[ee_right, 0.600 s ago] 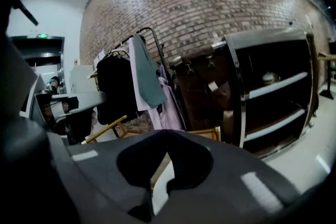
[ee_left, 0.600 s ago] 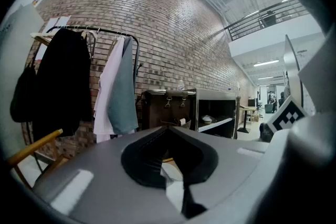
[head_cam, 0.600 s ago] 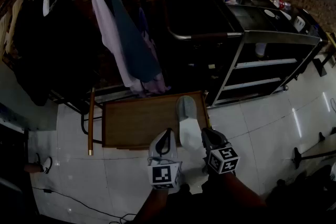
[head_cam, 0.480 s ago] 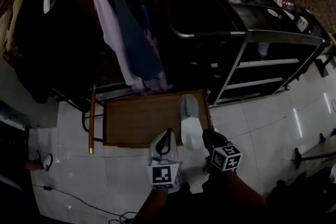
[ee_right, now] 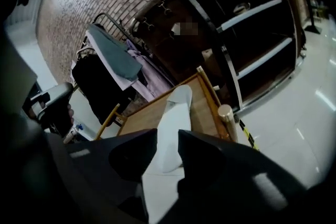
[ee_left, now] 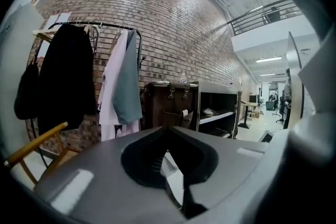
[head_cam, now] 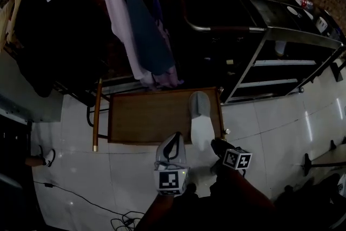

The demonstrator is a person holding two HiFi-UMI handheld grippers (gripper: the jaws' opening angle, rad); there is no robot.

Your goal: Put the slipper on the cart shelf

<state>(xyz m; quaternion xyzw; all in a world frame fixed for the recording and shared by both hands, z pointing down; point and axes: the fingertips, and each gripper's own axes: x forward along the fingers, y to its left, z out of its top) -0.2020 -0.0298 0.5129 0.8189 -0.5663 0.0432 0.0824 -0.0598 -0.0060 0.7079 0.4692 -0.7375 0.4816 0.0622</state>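
Slipper: The white slipper (head_cam: 201, 116) lay on the right side of the wooden cart shelf (head_cam: 146, 116). Its toe pointed to the brick wall and its heel stuck out a little over the near edge.

Right claw: The right gripper (ee_right: 168, 136) had its jaws apart. The heel showed through the gap, but the jaws were not squeezing it, so this claw held nothing.

Left claw: The left gripper (ee_left: 168, 131) had its jaw tips together and seemed to hold nothing. It hung just beside the other claw, near the shelf's front edge.

Step in hand: I think this was the letting-go part. The slipper already lay on the shelf, as the job asks.

Next move: The right claw would need to back away straight, so it did not bump the heel and pull the slipper off the edge.

What changed: A moment earlier the right jaws were pinched tight on a thin white strip, likely the heel, and the claw looked level at the metal shelves. Now the jaws had opened and the claw pointed down at the slipper. The slipper had stayed in its place, and the left claw looked the same.
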